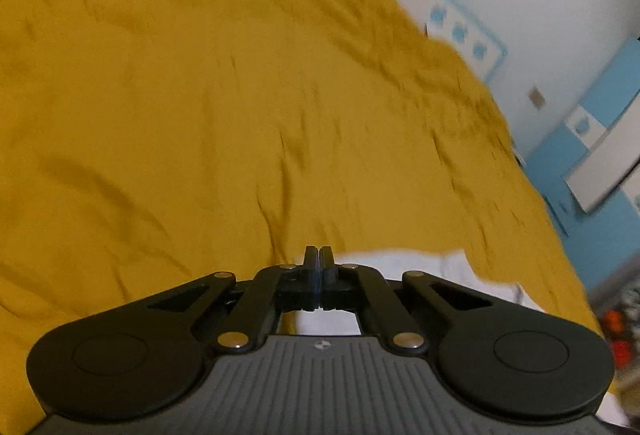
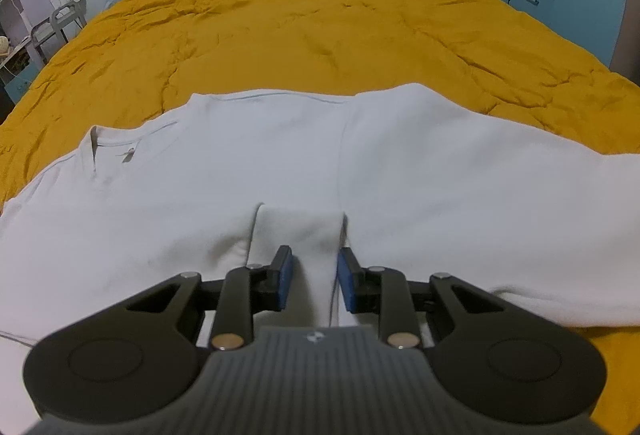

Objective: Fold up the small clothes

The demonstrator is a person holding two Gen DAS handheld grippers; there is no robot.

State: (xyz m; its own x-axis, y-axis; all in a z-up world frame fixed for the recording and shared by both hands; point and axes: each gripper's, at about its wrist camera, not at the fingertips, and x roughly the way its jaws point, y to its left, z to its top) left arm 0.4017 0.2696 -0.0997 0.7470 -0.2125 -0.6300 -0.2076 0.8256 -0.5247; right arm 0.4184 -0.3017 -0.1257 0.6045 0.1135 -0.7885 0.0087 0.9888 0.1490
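Both claws are working for me: left claw (image 1: 319, 255) is sitting fully closed over the yellow bedspread (image 1: 200, 115), right claw (image 2: 314, 275) is pinching the white shirt (image 2: 240, 155) fold.

No readable text, label, brand or number is showing in either view. A small round white emblem (image 2: 314, 336) is sitting on the grey ribbed gripper housing (image 2: 316, 375), too small to make out.
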